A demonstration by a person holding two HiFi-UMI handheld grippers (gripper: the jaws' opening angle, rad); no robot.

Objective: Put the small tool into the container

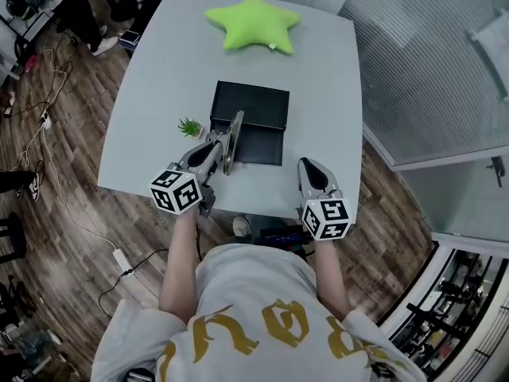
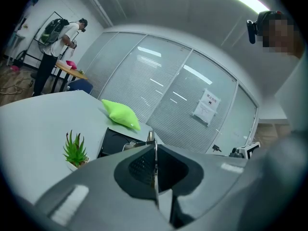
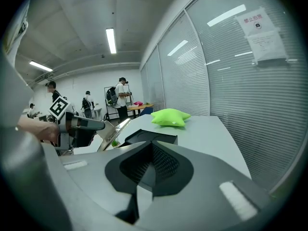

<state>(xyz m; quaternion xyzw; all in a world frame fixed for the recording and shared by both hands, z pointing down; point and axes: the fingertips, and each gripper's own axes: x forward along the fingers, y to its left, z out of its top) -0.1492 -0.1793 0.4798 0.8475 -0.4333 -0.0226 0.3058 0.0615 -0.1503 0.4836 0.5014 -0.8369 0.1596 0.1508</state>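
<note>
the left gripper (image 1: 216, 151) has its jaws pressed onto a thin metal tool (image 1: 235, 130). in the left gripper view the tool shows edge-on as a bright line pinched between the two dark pads, its tip poking out past them. from the head view the tool is a flat, narrow strip that slants up and away from the jaws, and its far end lies over the left edge of the black container (image 1: 266, 146). whether it touches the container cannot be told. the container sits open near the middle of the grey desk (image 1: 330, 78), a darker raised half behind and a shallow tray in front. a small potted plant (image 1: 189, 126) stands just left of the container, close to the left gripper. a lime-green star pillow (image 1: 253, 24) lies at the far end of the desk, well apart from the container. the right gripper (image 1: 312, 168) hangs over the near edge of the desk, to the right of the container, with its jaws closed together and nothing between them. in the right gripper view the left gripper and the slanted tool appear at the left.
</note>
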